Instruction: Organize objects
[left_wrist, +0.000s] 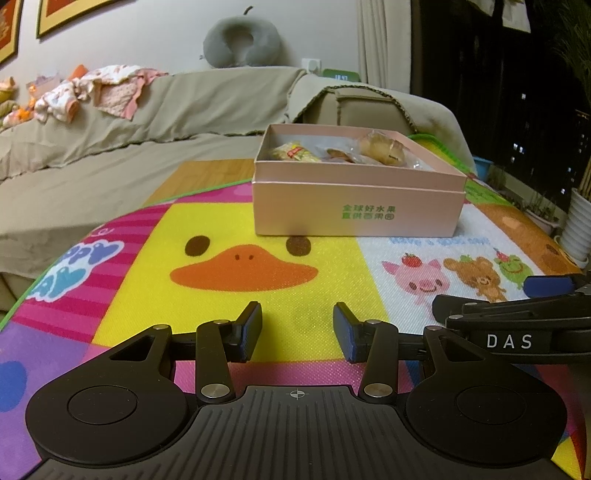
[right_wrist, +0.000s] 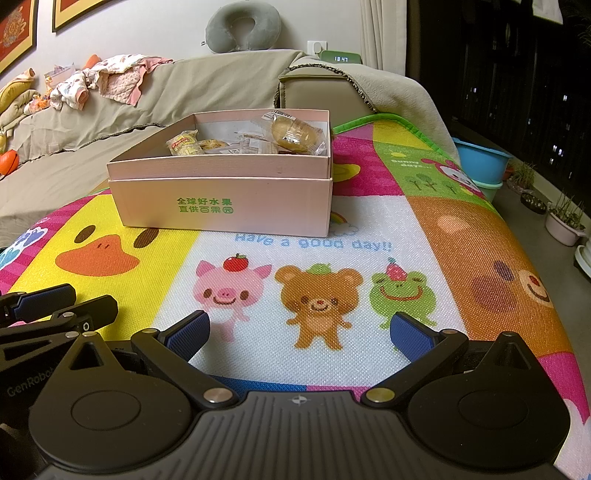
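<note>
A pink cardboard box (left_wrist: 354, 206) (right_wrist: 229, 199) with green lettering stands on the cartoon play mat (left_wrist: 236, 229) (right_wrist: 332, 266), ahead of both grippers. Inside lie several wrapped snacks: a yellow packet (left_wrist: 295, 153) (right_wrist: 184, 144) and a round wrapped pastry (left_wrist: 382, 147) (right_wrist: 295, 134). My left gripper (left_wrist: 297, 332) hovers low over the yellow duck patch, open, nothing between its fingers. My right gripper (right_wrist: 299, 332) is open wider over the pig and bear drawings, also empty. Each gripper shows at the edge of the other's view, the right gripper (left_wrist: 517, 314) and the left gripper (right_wrist: 55, 306).
A beige covered sofa (left_wrist: 147, 122) (right_wrist: 184, 96) runs behind the mat, with baby clothes (left_wrist: 92, 90) (right_wrist: 107, 79) piled on it and a grey neck pillow (left_wrist: 240, 42) on top. Blue basins (right_wrist: 480, 162) and plant pots (right_wrist: 565, 225) stand at the right by the dark window.
</note>
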